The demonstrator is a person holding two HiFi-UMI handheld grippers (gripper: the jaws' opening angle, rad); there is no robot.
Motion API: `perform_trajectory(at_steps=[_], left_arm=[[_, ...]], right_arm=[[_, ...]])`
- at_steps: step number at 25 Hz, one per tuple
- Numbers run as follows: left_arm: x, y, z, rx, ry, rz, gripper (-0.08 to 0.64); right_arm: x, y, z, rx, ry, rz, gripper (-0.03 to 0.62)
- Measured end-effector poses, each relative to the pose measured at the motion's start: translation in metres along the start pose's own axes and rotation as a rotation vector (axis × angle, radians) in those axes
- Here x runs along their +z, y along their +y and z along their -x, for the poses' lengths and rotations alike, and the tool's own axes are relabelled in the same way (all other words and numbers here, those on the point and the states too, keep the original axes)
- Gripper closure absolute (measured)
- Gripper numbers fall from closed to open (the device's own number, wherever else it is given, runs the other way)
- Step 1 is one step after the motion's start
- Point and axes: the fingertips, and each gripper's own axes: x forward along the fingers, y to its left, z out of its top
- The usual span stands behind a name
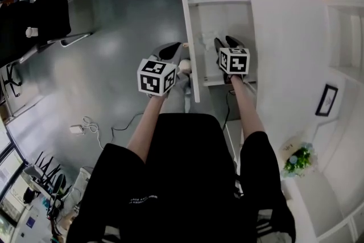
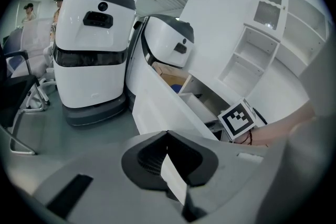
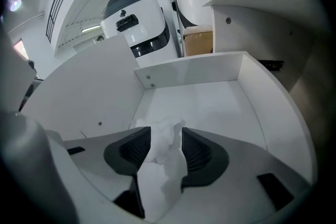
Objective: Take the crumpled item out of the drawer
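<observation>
Closest in are the jaws of the right gripper [image 3: 166, 131], and they're spread wide with the paper [image 3: 164, 176] sat right in the gap. The wad is flanked by a pad on each side, but no squeeze is seen on it, so this one's best called released rather than grasping. The paper is white and loosely crumpled. It's lying on the drawer [image 3: 210, 102] floor at the end nearest the gripper, with bare floor behind it.

So the step in hand is judged to be the grab itself. Tbh the thing to get right is the close. The jaws should be brought in slowly with the bulk of the wad kept centred between the pads, since crumpled paper gives a lot and it's easily caught by one loose flap only. A firm close is probably needed before anything gets lifted. After that a straight-up pull is advised, so the side walls and the desk [image 1: 284, 37] edge hanging over the drawer aren't clipped.

The left gripper [image 2: 168, 135] is held outside the drawer, just beside the front panel [image 1: 190, 48]. Its jaws are clenched nearly together on a thin white strip [image 2: 175, 181], and what that strip is can't be told. It's likely best kept put so the drawer isn't nudged.
</observation>
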Motion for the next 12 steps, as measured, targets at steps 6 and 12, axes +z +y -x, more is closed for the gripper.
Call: perform_trajectory(at_steps=[6,12], left_arm=[[-0.001,0.0,-0.001,-0.009,0.008,-0.005,0.562],[0.001,0.002,-0.002,-0.012,0.01,-0.003,0.562]], right_arm=[[-0.008,-0.003,-0.015,-0.002,0.044,-0.045,0.397],[-0.018,-0.003,-0.024,0.014,0.083,-0.102,0.4]])
